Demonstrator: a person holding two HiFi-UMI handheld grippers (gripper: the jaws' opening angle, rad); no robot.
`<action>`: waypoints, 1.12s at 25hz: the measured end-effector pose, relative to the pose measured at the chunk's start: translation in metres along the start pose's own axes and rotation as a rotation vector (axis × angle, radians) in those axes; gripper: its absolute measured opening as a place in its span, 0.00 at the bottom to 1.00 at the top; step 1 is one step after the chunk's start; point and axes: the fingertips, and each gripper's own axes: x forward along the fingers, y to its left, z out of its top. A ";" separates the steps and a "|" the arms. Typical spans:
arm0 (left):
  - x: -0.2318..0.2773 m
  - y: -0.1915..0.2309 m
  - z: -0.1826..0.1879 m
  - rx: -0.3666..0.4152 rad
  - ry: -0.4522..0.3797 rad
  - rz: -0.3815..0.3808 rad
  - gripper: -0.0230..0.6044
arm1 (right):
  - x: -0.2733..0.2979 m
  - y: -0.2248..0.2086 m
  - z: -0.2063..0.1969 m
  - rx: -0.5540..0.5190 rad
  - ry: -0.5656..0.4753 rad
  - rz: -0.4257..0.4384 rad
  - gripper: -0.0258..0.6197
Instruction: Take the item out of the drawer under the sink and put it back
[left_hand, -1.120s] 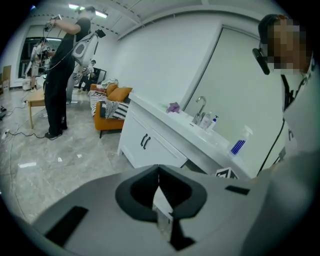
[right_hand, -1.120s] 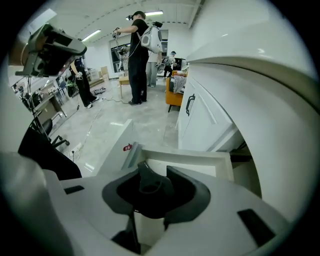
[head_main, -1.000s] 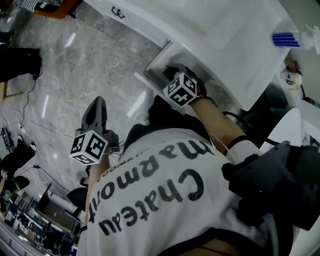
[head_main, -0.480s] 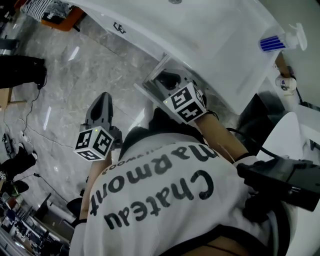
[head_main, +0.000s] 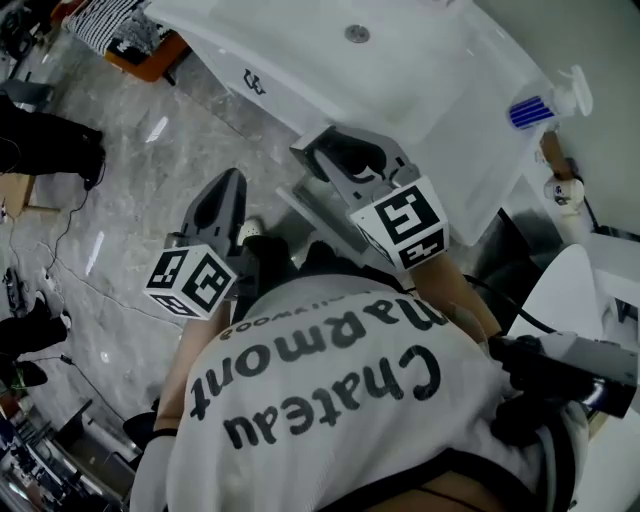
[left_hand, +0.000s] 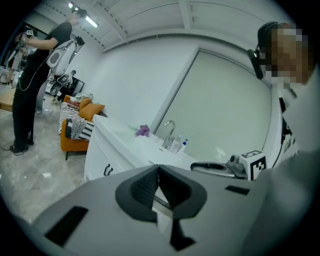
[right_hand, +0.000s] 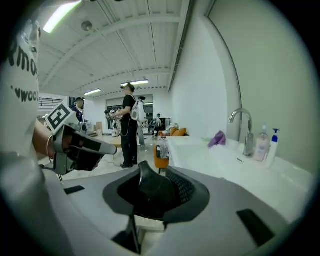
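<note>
Left gripper (left_hand: 158, 169) has its jaws pressed together with nothing between; right gripper (right_hand: 156, 171) pinches a black item (right_hand: 150, 192), held up just in front of the white sink (head_main: 430, 70); beyond stand 1 faucet (right_hand: 243, 126) and 2 bottles (right_hand: 263, 143); 1 person (right_hand: 129, 127) stands far off.

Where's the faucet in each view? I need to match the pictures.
Head view: not in it.
Left gripper view: faucet near centre, at the counter's back.
Right gripper view: at right, just left of the bottles.
Shared landmark: white sink counter.
</note>
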 end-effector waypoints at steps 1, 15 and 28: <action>-0.001 -0.004 0.006 0.021 -0.010 -0.011 0.05 | -0.003 0.000 0.011 -0.005 -0.023 -0.005 0.22; 0.014 0.036 0.063 0.070 -0.062 -0.081 0.05 | 0.027 -0.009 0.083 -0.068 -0.093 -0.121 0.21; 0.040 0.124 0.142 0.065 -0.069 -0.181 0.05 | 0.108 -0.009 0.164 -0.128 -0.135 -0.240 0.21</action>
